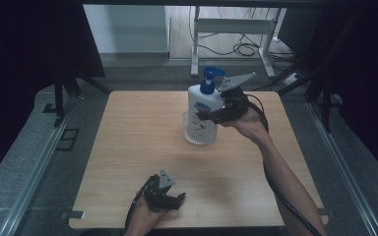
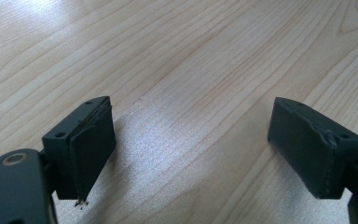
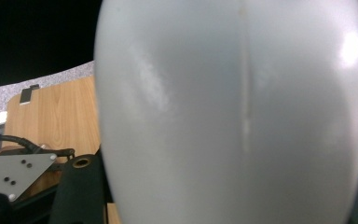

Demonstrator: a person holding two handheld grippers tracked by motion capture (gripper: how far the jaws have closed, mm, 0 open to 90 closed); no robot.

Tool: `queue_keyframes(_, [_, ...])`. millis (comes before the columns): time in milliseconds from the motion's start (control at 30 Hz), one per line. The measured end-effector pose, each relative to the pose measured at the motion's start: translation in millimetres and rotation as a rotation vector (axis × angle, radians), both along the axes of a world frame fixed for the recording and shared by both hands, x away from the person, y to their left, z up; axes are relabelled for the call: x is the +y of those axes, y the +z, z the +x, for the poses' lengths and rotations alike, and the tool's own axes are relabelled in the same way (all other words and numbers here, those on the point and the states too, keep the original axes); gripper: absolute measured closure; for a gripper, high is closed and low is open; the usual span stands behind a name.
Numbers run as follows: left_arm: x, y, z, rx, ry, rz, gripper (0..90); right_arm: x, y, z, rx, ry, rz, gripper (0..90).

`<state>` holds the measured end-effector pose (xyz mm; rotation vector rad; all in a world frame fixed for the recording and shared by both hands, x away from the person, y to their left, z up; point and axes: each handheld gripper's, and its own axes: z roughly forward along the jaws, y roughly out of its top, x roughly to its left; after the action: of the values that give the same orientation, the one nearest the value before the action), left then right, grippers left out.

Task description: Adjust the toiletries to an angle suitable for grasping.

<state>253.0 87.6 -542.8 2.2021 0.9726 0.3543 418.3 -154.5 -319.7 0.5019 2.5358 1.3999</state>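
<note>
A white pump bottle [image 1: 204, 110] with a blue pump head stands upright toward the far side of the table [image 1: 128, 147], right of its middle, its base inside a clear round container [image 1: 197, 136] whose rim shows around the bottle's foot. Whether the base rests on the container's bottom or hangs just above it cannot be told. The right gripper [image 1: 207, 115] comes at the bottle from the right and is clamped on its body about halfway up; in the right gripper view the bottle's pale wall [image 3: 233, 112] sits right against the camera, with a faint seam running down it. The left gripper [image 1: 177, 200] lies well away from the bottle, at the near edge of the table, low over the wood. In the left gripper view its jaws stand wide apart with bare tabletop [image 2: 191, 70] between them and grasp nothing.
</note>
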Motion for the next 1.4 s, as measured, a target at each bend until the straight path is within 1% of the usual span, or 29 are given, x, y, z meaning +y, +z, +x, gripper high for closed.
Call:
queue_keyframes(433, [-0.1,0.0,0.0,0.000,0.001,-0.001,14.4,-1.6,3.2,25.5,-0.010,-0.034,-0.004,37.5])
queue_keyframes(633, [0.0,-0.1,0.1,0.000,0.000,0.000,14.4,-1.7,1.4,34.2,-0.024,-0.046,-0.004,37.5])
queue_keyframes(867, [0.0,-0.1,0.0,0.000,0.000,-0.001,14.4,-1.1,-0.6,43.8,-0.029,-0.060,-0.010,37.6])
queue_keyframes(1033, [0.0,-0.1,0.0,0.000,0.000,-0.001,14.4,0.1,-4.1,50.8,-0.033,-0.067,-0.023,37.6])
queue_keyframes(1400, [0.0,-0.1,0.1,-0.001,0.000,-0.001,14.4,4.9,-14.6,64.1,-0.035,-0.045,-0.035,37.7])
